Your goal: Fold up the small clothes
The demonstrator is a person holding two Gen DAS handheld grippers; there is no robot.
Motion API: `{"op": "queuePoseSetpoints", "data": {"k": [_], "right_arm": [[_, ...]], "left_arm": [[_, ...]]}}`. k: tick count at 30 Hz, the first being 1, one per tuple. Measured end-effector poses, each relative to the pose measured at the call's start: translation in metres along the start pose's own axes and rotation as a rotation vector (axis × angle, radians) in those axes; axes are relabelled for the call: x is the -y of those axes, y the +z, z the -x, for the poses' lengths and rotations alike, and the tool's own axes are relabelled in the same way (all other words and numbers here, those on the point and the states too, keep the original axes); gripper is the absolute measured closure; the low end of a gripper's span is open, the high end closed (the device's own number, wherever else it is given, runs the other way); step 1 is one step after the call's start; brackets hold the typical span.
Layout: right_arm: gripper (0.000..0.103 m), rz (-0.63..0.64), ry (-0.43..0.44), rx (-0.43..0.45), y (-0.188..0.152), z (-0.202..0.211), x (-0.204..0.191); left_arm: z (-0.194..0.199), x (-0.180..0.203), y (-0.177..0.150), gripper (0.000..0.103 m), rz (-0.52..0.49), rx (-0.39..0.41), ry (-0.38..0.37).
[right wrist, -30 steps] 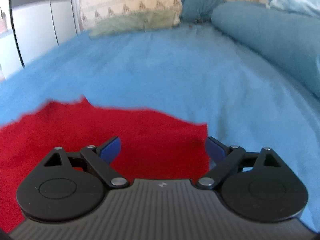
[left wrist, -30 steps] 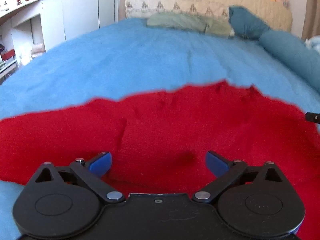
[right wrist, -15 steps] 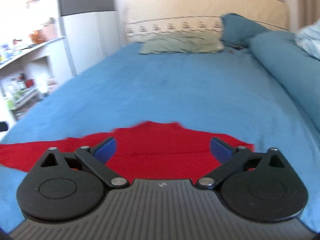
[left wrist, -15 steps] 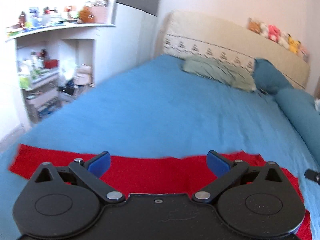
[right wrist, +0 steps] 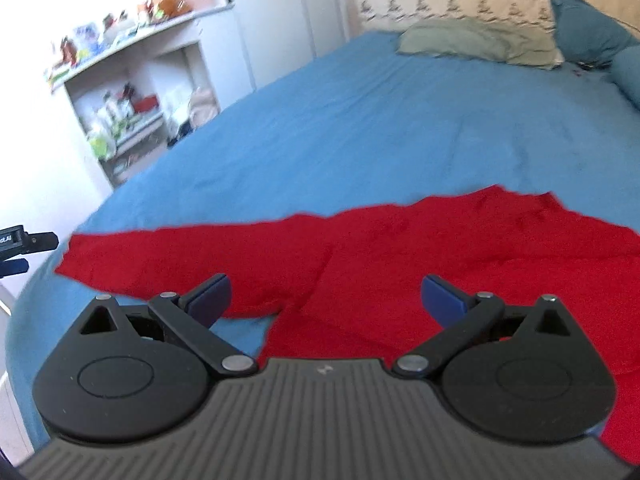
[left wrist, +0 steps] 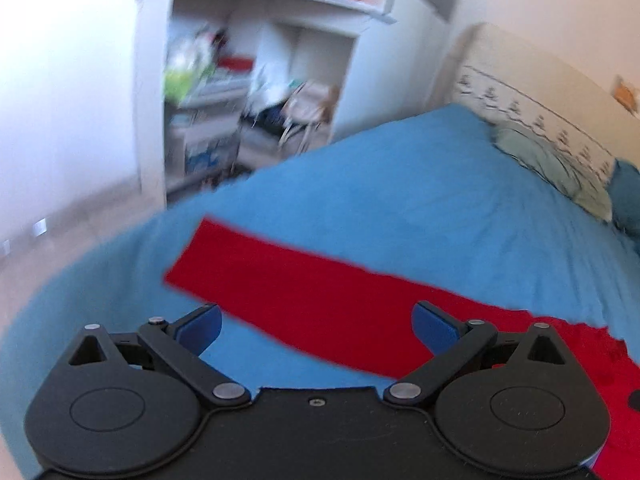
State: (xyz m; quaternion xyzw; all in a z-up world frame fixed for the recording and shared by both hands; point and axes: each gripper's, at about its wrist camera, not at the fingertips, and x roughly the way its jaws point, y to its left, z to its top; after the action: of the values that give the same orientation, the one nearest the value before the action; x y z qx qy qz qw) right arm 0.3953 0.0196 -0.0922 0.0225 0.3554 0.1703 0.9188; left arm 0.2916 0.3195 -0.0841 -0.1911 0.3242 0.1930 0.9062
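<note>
Sleeve [left wrist: 280, 280] lies flat ahead of our left claw [left wrist: 316, 326], jaws wide, empty. We should pinch its far cuff and fold it inward. Right claw [right wrist: 326, 294], wide too, hovers over the sweater [right wrist: 440, 248] body.

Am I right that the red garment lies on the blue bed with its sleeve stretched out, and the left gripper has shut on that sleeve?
Not quite. The left gripper is open, holding nothing, per the left wrist view. The red garment does lie sleeve-out on the blue bed.
</note>
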Motion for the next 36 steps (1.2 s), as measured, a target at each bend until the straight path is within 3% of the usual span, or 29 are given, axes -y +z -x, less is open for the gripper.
{"op": "queuePoseSetpoints", "data": {"k": [3,7,11,13,15,17,21,26,31,36], "right_arm": [[0.0,0.03,-0.006,-0.023,-0.006,-0.02,-0.018],[0.0,0.082,-0.027,-0.041,-0.015,-0.04,-0.03],[0.0,0.103,-0.023,-0.055,-0.025,-0.056,-0.032],[0.0,0.096,-0.021,-0.056,-0.026,-0.062,-0.03],[0.0,0.087,-0.024,-0.058,-0.029,-0.068,-0.027],[0.0,0.077,-0.026,-0.062,-0.03,-0.071,-0.024],[0.0,0.061,-0.04,-0.065,-0.033,-0.069,-0.012],[0.0,0.018,-0.059,-0.031,-0.027,-0.049,0.013],[0.0,-0.032,-0.095,0.023,-0.017,-0.007,0.049],[0.0,-0.111,-0.151,0.081,-0.013,0.04,0.104]], "left_arm": [[-0.031,-0.027,-0.013,0.021,0.081,-0.029,0.031],[-0.061,-0.045,-0.019,0.026,0.147,-0.015,0.039],[-0.074,-0.041,-0.015,0.028,0.118,0.022,0.047],[-0.08,-0.039,-0.013,0.041,0.104,0.036,0.073],[-0.084,-0.036,-0.012,0.08,0.088,0.051,0.121],[-0.087,-0.036,-0.011,0.097,0.108,0.057,0.115],[-0.082,-0.022,-0.009,0.098,0.08,0.076,0.134],[-0.049,0.036,0.003,0.098,-0.098,0.128,0.09],[-0.006,0.141,-0.001,0.098,-0.336,0.183,-0.083],[0.015,0.252,-0.039,0.098,-0.479,0.167,-0.287]]}}
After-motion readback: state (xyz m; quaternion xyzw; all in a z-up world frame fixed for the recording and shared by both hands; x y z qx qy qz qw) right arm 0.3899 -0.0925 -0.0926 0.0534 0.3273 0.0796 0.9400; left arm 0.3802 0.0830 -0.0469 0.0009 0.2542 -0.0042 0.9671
